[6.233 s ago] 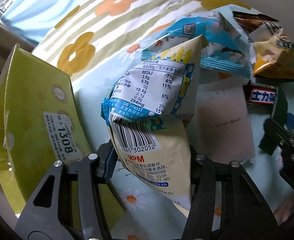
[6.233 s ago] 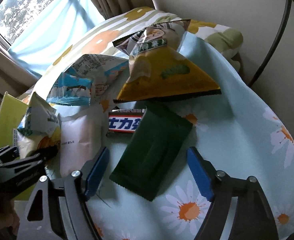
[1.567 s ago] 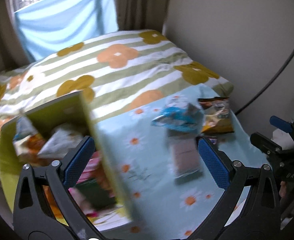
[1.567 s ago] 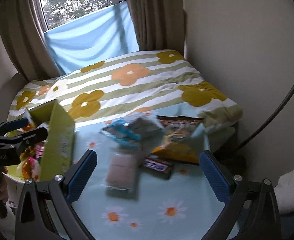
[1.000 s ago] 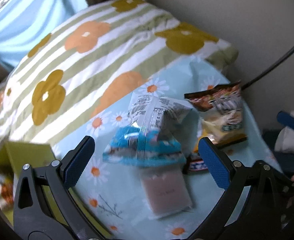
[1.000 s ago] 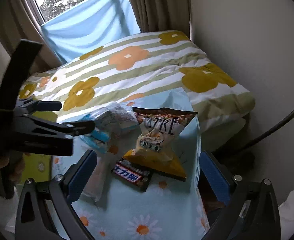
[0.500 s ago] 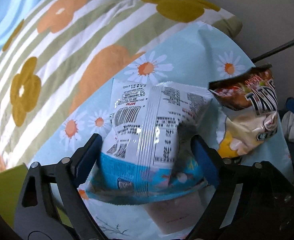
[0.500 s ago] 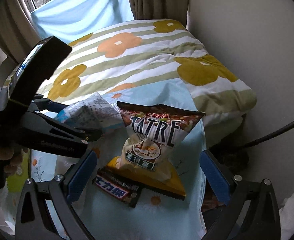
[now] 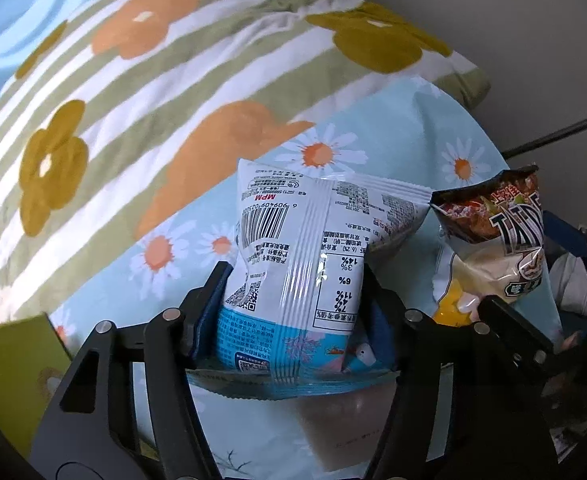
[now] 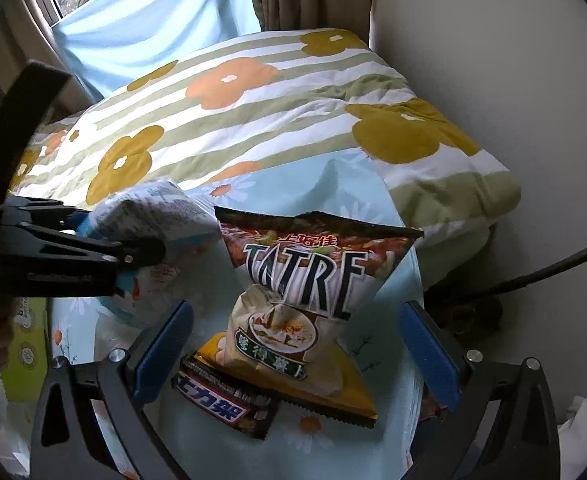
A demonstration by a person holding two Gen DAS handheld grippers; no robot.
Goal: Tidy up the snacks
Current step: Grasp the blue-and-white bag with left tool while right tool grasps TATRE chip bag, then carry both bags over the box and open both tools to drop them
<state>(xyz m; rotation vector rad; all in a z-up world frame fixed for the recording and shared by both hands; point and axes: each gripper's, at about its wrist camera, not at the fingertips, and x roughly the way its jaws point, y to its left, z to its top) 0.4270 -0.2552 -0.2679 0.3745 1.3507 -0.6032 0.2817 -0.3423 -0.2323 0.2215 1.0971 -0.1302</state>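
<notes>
A striped duvet (image 9: 181, 68) fills the upper frame, a daisy cloth (image 9: 405, 136) spreads below it, and a green box (image 9: 9, 380) shows at the lower left edge. Left tongs (image 9: 293, 312) are clenched on the blue bag (image 9: 293, 264) at centre frame, so the pick-up step looks in hand; next it likely needs lifting and carrying to the box. Right tongs (image 10: 297, 344) are spread wide around the TATRE bag (image 10: 305, 284), whose bottom edge overlaps a candy bar (image 10: 221, 408).
</notes>
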